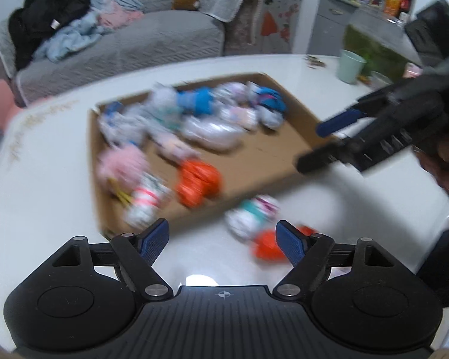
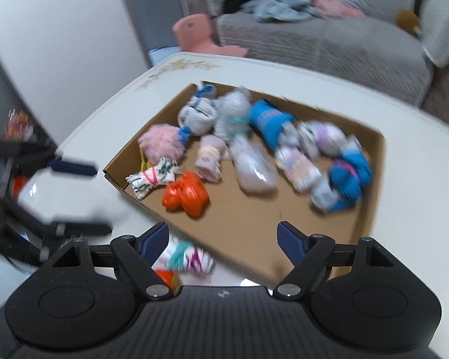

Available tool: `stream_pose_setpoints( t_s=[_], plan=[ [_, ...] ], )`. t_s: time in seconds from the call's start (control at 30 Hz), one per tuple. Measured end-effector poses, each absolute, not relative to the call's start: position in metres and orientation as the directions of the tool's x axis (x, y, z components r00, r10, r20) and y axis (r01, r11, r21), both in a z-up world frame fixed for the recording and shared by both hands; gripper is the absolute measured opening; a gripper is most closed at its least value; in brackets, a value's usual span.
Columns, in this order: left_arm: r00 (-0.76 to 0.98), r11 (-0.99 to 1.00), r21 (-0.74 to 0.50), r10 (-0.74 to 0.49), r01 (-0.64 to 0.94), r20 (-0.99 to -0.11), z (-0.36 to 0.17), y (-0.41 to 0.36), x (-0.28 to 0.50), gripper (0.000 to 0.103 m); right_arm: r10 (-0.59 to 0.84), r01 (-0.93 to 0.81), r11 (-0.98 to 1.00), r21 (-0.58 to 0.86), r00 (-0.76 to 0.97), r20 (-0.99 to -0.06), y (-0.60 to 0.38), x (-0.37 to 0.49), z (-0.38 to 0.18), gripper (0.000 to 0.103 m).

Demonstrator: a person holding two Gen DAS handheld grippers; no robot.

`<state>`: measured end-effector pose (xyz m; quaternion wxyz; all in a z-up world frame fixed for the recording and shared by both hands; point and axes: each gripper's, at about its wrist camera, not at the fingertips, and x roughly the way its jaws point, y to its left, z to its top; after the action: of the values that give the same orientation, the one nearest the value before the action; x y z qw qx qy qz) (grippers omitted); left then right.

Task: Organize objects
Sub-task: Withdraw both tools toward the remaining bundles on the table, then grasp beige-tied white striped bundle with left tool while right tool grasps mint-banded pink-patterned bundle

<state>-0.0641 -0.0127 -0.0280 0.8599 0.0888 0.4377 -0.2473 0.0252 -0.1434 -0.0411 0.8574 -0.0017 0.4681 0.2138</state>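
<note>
A shallow cardboard tray (image 1: 280,149) (image 2: 254,227) lies on the white table (image 1: 45,209) and holds several rolled sock bundles. Among them are an orange one (image 1: 197,182) (image 2: 185,194), a fluffy pink one (image 2: 161,143) and a blue one (image 2: 269,122). Outside the tray, near its front edge, lie a white, teal and pink bundle (image 1: 251,215) (image 2: 188,258) and a second orange bundle (image 1: 266,246) (image 2: 167,278). My left gripper (image 1: 221,233) (image 2: 103,199) hovers open over the table, nothing between its fingers. My right gripper (image 2: 221,233) (image 1: 320,140) hangs open over the tray's near corner, also empty.
A grey sofa (image 1: 140,39) with a heap of clothes stands behind the table, with a pink child's chair (image 2: 200,34) beside it. A pale green cup (image 1: 350,65) sits at the table's far right. A cabinet with bottles (image 1: 393,0) stands further back.
</note>
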Motion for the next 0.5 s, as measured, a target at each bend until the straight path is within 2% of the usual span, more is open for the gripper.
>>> stream_pose_setpoints(
  t_s=[0.17, 0.27, 0.5],
  plan=[
    [0.422, 0.857, -0.149, -0.385, 0.494, -0.821, -0.048, -0.033, -0.113, 0.083, 0.327, -0.289, 0.934, 0.208, 0.468, -0.821, -0.153, 0.01, -0.05, 0.078],
    [0.392, 0.841, -0.132, -0.376, 0.525, -0.84, -0.065, -0.046, -0.138, 0.082, 0.315, -0.289, 0.937, 0.197, 0.451, -0.835, -0.155, 0.001, -0.057, 0.078],
    [0.385, 0.85, -0.118, -0.352, 0.514, -0.853, -0.094, -0.059, -0.14, 0.061, 0.315, -0.273, 0.939, 0.21, 0.432, -0.845, -0.149, -0.005, -0.067, 0.079]
  ],
)
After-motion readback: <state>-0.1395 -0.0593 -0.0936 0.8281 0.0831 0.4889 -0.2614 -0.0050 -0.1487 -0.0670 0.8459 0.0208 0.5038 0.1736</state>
